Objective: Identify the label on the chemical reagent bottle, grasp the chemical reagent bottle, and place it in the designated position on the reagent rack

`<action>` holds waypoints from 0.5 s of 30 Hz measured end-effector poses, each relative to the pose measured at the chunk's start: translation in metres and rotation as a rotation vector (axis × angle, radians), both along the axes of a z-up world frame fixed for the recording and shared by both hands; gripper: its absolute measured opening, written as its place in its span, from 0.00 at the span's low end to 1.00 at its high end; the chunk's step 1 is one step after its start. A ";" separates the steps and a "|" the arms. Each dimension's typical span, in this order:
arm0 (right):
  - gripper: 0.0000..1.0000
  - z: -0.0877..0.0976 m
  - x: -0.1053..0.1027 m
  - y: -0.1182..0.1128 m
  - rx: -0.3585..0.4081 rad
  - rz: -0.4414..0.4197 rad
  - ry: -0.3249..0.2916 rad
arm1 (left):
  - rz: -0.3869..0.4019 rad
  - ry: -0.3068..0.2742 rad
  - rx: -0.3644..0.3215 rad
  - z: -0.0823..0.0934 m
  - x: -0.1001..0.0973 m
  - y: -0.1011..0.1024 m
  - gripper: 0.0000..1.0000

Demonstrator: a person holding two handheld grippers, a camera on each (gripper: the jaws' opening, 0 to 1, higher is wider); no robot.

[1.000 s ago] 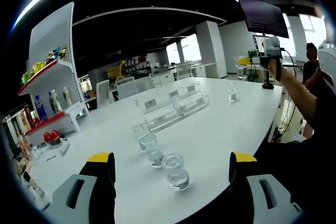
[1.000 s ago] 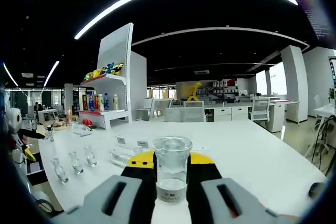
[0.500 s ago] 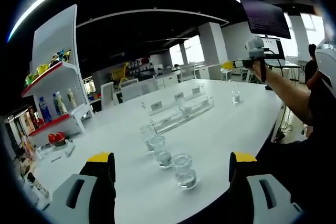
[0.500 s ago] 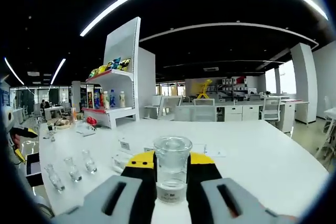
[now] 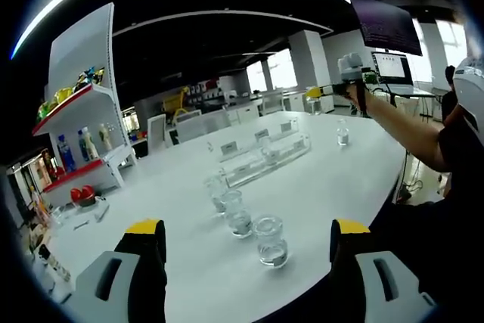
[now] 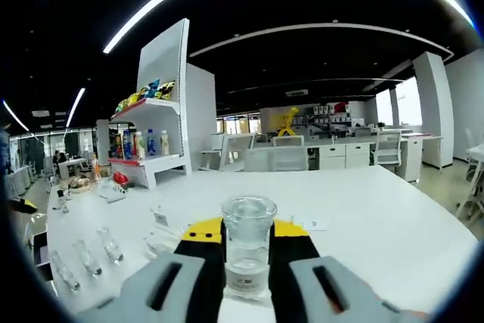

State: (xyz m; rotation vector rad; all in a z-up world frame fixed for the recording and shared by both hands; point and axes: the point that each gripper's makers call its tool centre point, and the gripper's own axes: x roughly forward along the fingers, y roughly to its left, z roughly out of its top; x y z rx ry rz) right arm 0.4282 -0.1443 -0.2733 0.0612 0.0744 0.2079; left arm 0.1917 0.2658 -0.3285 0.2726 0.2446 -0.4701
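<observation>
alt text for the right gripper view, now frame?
The right gripper holds a clear glass reagent bottle upright between its yellow-tipped black jaws, above a large white table. Three more small clear bottles stand in a row on the table at lower left, and a white shelf unit with colourful items rises behind.

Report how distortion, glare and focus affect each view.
Left gripper view: fisheye bends the white table edge; windows at right are blown out; the three near bottles are sharp. Right gripper view: ceiling light strips curve into arcs; the held bottle is sharp, its label too small to read.
</observation>
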 end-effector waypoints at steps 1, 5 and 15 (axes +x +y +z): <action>0.18 0.000 0.006 0.000 0.004 -0.008 0.000 | 0.000 0.002 0.000 0.000 0.000 0.000 0.89; 0.18 -0.001 0.018 0.008 0.002 -0.018 -0.014 | 0.003 0.005 0.004 -0.002 0.001 0.000 0.89; 0.18 -0.025 0.046 0.020 -0.012 -0.035 0.000 | 0.017 0.020 0.005 -0.006 0.003 0.005 0.89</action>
